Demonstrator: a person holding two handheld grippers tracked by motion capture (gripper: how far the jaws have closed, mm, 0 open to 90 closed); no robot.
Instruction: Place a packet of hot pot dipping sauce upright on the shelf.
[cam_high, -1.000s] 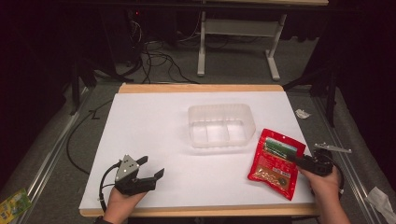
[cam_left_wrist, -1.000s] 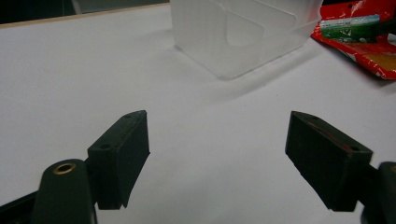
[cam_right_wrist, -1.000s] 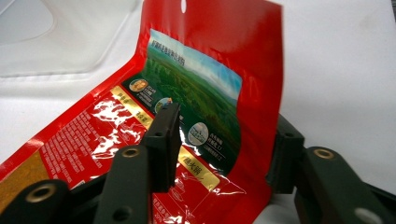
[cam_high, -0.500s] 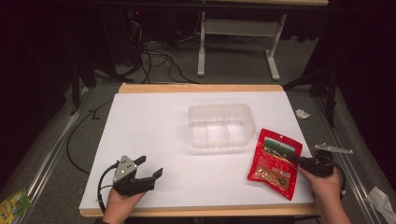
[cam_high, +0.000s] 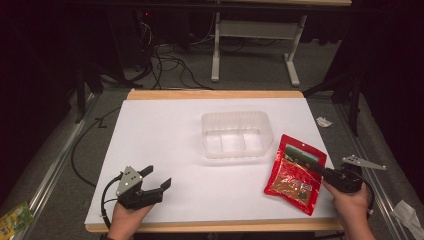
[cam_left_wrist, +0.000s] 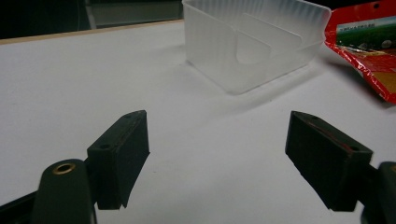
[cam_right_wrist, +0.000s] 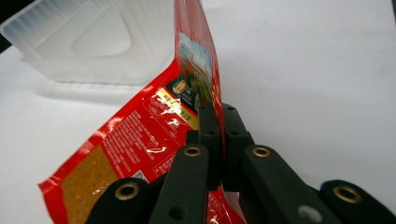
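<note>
A red snack pouch (cam_high: 294, 174) with a green picture near its top lies at the right of the white table, just right of a clear plastic container (cam_high: 236, 134). My right gripper (cam_high: 325, 172) is shut on the pouch's right edge; in the right gripper view the jaws pinch the red foil (cam_right_wrist: 154, 140), and part of the pouch stands up between them. At the front left, my left gripper (cam_high: 159, 180) is open above the bare table, its fingers (cam_left_wrist: 122, 154) wide apart with nothing between them. The container (cam_left_wrist: 252, 42) and the pouch (cam_left_wrist: 369, 42) lie beyond it.
The white table (cam_high: 165, 135) has a wooden far edge. Cables and a white metal frame (cam_high: 250, 45) are on the floor behind. A white scrap (cam_high: 325, 121) lies off the right edge. A green packet (cam_high: 14, 219) lies on the floor at lower left.
The right hand has drawn slightly toward the front with the pouch's edge in its jaws. The left gripper has shifted a little, still open.
</note>
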